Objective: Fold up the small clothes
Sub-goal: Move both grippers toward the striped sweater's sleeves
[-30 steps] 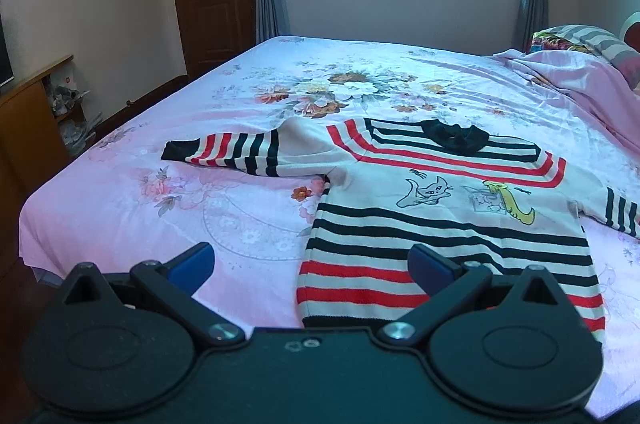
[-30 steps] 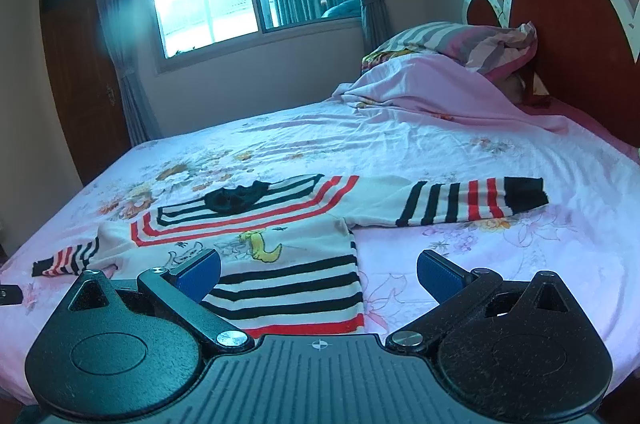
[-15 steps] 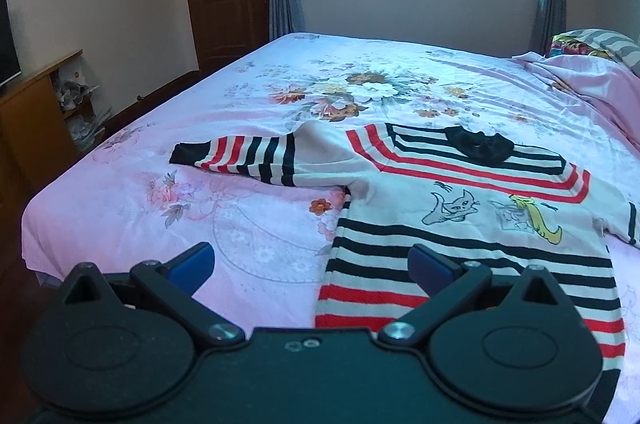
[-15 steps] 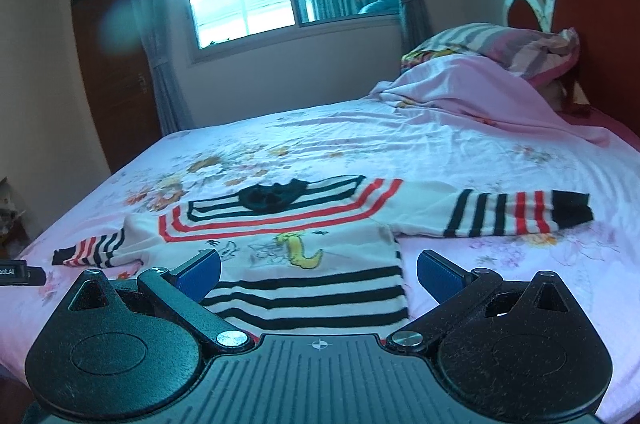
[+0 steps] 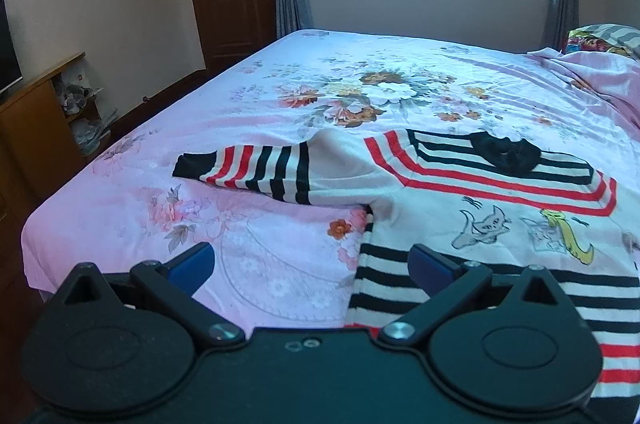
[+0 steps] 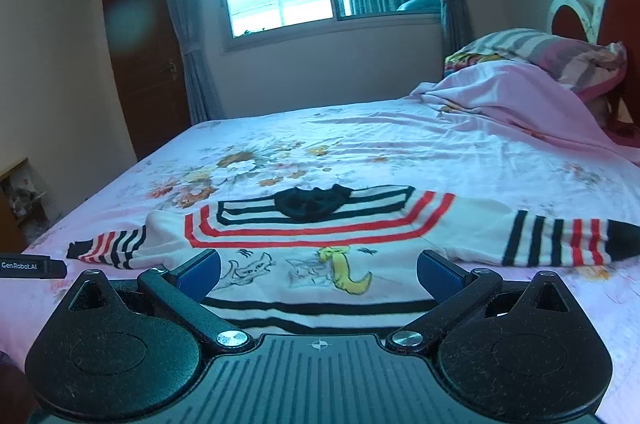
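Fingers wide on left gripper (image 5: 312, 266) and right gripper (image 6: 318, 270); both nearer sweater (image 6: 320, 248) than before.

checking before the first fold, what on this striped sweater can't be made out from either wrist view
- Hem of the striped sweater: in the left wrist view the left tool covers it; in the right wrist view the right tool does.
- Right sleeve: its cuff runs off the right wrist view's edge; the left wrist view cuts off the whole sleeve.
- Cartoon print: too small to identify.
- Sweater's underside: hidden against the bedsheet.
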Demonstrator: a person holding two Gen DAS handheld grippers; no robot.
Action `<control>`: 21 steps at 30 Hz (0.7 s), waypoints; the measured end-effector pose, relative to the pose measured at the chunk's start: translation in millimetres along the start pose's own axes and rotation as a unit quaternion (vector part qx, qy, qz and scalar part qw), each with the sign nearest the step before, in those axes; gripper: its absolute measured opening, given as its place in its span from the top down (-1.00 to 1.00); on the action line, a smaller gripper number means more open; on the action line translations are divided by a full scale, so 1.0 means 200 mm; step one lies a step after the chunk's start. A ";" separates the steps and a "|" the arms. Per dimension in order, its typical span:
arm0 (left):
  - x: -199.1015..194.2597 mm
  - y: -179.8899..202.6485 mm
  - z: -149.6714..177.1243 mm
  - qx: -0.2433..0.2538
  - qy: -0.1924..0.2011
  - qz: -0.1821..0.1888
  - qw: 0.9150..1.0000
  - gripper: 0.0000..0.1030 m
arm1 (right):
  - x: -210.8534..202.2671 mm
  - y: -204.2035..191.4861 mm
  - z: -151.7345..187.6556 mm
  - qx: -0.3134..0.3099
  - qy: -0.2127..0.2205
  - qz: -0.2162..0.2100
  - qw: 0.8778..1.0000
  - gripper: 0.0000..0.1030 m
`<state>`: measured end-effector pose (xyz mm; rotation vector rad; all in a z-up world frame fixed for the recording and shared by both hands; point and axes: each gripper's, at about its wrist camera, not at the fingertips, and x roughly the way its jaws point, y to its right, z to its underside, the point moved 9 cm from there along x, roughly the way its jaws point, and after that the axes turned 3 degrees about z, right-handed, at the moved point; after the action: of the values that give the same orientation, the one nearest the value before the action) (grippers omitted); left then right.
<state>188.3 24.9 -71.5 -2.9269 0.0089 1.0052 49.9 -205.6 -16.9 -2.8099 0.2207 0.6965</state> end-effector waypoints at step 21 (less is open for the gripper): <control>0.43 -0.10 -0.16 -0.011 -0.038 -0.027 0.999 -0.97 | 0.61 -0.27 -0.11 -0.030 -0.037 -0.034 0.998 -1.00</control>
<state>276.1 44.7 -99.0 -2.8896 -0.0842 1.1146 176.8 -169.8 -44.7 -2.8270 0.0913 0.8014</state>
